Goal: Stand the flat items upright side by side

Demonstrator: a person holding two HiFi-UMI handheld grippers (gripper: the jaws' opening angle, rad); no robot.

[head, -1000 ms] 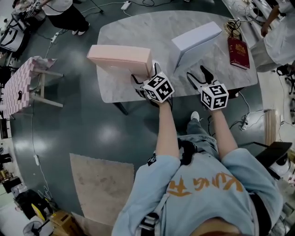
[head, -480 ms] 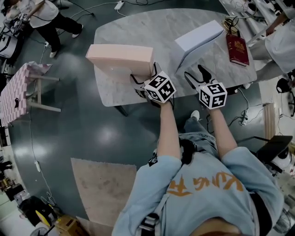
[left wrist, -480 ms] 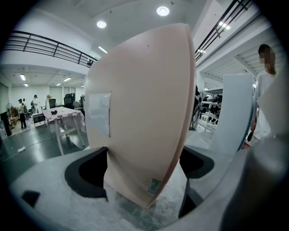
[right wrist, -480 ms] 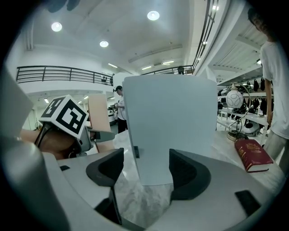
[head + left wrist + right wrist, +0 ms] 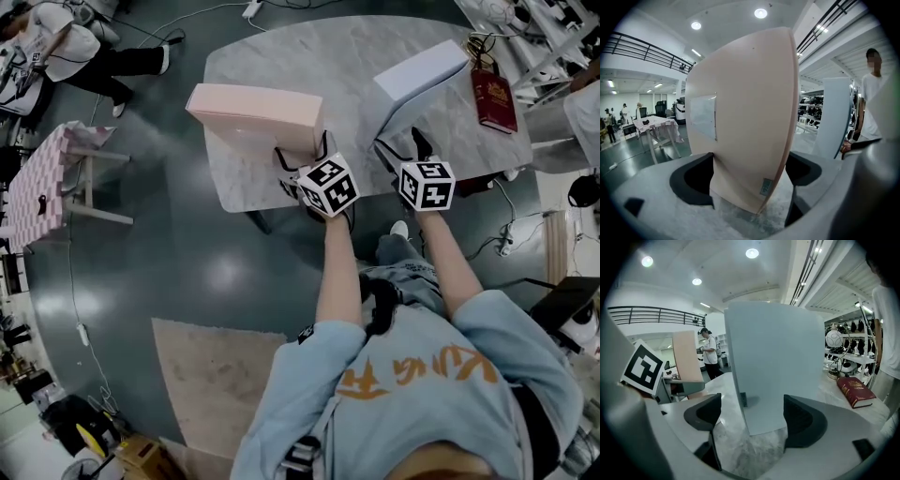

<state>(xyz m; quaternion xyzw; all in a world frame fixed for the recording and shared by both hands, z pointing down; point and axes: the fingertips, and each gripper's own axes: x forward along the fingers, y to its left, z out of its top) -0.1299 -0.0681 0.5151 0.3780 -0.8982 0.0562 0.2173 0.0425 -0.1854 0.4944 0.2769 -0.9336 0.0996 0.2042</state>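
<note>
A pink flat box (image 5: 253, 112) stands on its long edge on the marble table (image 5: 309, 56). My left gripper (image 5: 300, 150) is shut on its near end, and in the left gripper view both dark pads lie against the box (image 5: 745, 117). To the right a white flat box (image 5: 422, 75) also stands upright. My right gripper (image 5: 398, 148) is at its near end. Its jaws have just been opening: the white box (image 5: 778, 362) stands between them, and a gap shows at the left pad (image 5: 705, 413).
A dark red book (image 5: 494, 98) lies flat at the table's right end, close behind the white box. Cables lie beside it. A pink checked side table (image 5: 42, 178) stands on the floor to the left. People are at the room's edges.
The right gripper's jaws have spread wider around the white box's near end, and that hand has shifted slightly. The left gripper keeps its hold on the pink box.
</note>
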